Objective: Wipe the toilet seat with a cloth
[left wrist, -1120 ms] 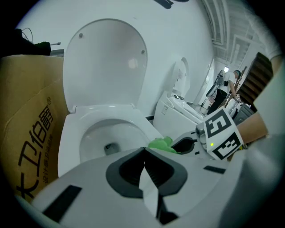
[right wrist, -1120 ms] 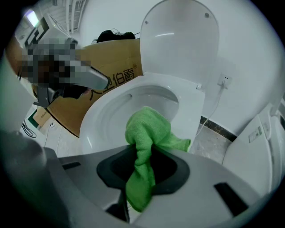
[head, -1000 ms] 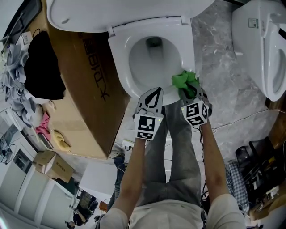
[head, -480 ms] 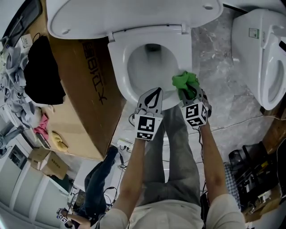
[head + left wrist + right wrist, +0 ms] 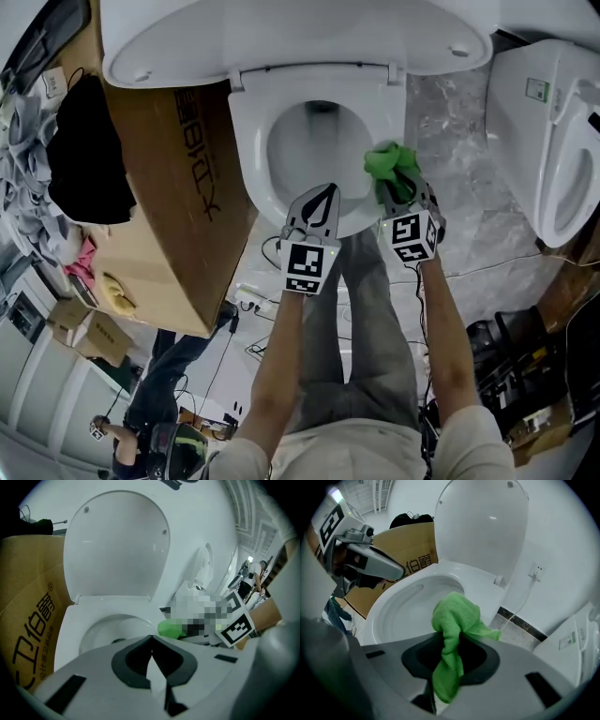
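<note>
Green cloth (image 5: pixel 454 620): pinched between the clenched jaws of the right gripper (image 5: pixel 401 187), bunched end over the right rim of the toilet seat (image 5: pixel 248 141).
Left gripper (image 5: pixel 151 651): jaws pressed together on nothing, over the seat's front rim.
Bowl (image 5: pixel 300 155): white, lid (image 5: pixel 281 33) raised.
Cardboard box (image 5: pixel 169 187): beside the toilet, black bundle (image 5: pixel 84 141) on top.

Cluttered workshop or storeroom: toilet (image 5: pixel 251 150), second toilet (image 5: pixel 525 131), cardboard box (image 5: pixel 164 197), heaped clothes (image 5: pixel 21 178).
</note>
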The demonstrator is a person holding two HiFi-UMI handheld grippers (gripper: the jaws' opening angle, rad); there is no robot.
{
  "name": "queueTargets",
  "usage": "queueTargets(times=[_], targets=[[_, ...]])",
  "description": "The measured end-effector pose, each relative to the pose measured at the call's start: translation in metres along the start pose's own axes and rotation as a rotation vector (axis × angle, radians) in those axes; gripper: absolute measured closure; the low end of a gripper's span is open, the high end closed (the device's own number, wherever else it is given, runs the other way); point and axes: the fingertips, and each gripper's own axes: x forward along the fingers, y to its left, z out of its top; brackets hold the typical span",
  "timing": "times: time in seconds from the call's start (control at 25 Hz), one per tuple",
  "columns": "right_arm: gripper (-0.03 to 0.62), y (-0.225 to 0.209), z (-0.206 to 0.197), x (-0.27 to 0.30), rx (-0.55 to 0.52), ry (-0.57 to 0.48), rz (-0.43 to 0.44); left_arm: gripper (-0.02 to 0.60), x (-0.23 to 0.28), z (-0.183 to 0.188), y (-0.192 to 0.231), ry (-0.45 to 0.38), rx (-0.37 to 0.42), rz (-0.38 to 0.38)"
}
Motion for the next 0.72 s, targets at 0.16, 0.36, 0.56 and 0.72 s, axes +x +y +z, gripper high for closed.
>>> queueTargets(times=[0.16,0.36,0.56,0.72], targets=[[0.496,-0.009,0.008,0.004,-0.009,-0.005,-0.003,0.569,0.004,0.004,0.003,-0.004,-0.014,0.009],[0.496,-0.021,0.021,0.009,-0.023,-0.012,-0.006,0.569,0.01,0.01,0.008,-0.012,-0.032,0.022],[0.496,-0.034,0.037,0.017,-0.049,-0.014,-0.005,0.569,0.016,0.015,0.016,-0.025,-0.055,0.038],[0.496,-0.043,0.047,0.023,-0.067,-0.017,-0.01,0.569,0.017,0.02,0.023,-0.037,-0.066,0.053]])
